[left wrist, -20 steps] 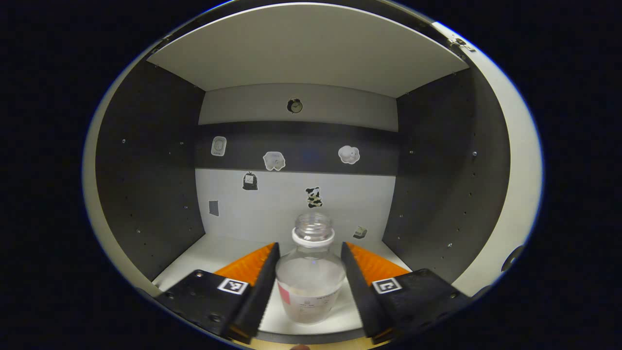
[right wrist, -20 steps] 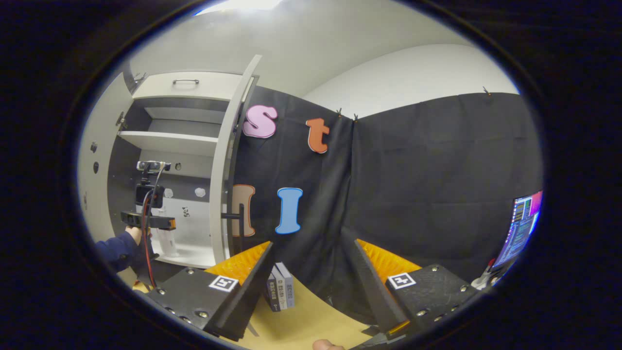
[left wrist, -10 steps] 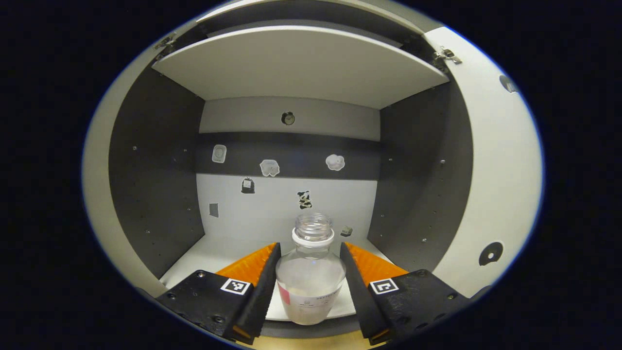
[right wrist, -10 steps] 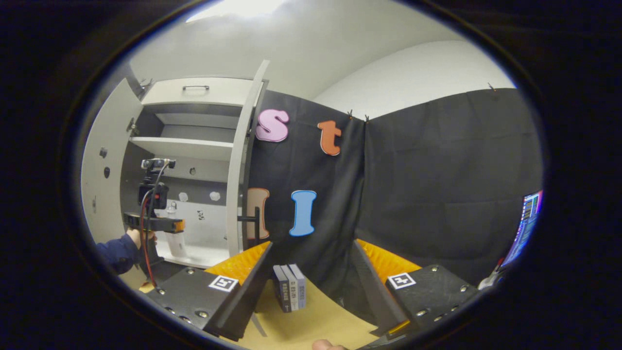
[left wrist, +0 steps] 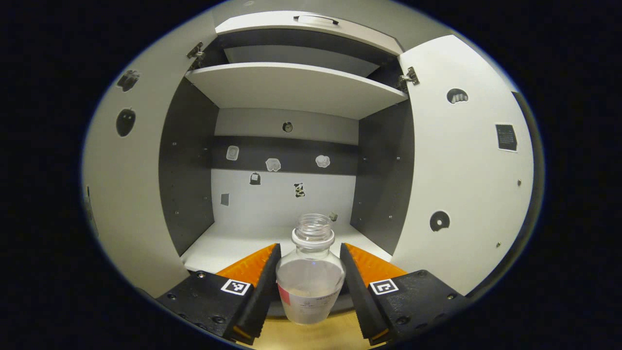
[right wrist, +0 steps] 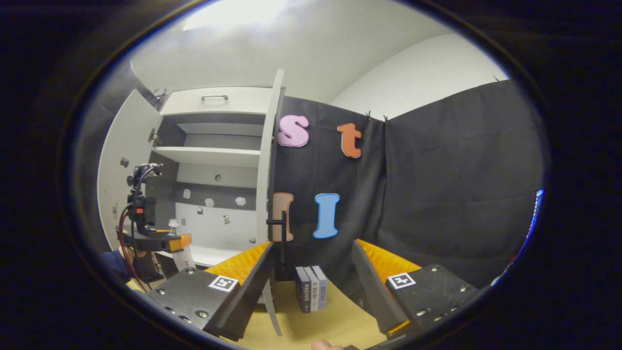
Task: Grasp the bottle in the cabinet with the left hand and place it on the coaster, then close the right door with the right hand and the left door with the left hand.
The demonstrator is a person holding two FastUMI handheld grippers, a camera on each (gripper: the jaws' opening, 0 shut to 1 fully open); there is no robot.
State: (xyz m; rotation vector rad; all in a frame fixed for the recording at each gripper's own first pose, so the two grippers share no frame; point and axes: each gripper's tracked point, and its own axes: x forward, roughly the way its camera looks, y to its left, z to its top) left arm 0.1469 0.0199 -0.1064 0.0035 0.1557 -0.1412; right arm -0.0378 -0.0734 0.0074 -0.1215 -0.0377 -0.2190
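Holding the bottle [left wrist: 310, 279] at its wide body, left hand-held gripper [left wrist: 309, 282] clamped. Clear, uncapped, likely light, slippery; keep upright. Right hand-held gripper [right wrist: 311, 287] wide, empty.

- Both doors hang wide open, so the cabinet [left wrist: 286, 160] mouth is clear: left door [left wrist: 129, 184] swung off one side, right door [left wrist: 466, 170] off the other.
- The left gripper [left wrist: 309, 279] sits in that gap with the bottle [left wrist: 310, 277] pinched between its fingers, room on both sides.
- The shelf [left wrist: 296, 87] overhead caps the space above.
- The right gripper [right wrist: 311, 282] has open air ahead; the right door's edge, with its handle [right wrist: 282, 238], stands just left of its path, a few books [right wrist: 311, 294] on the table [right wrist: 335, 323] beyond.
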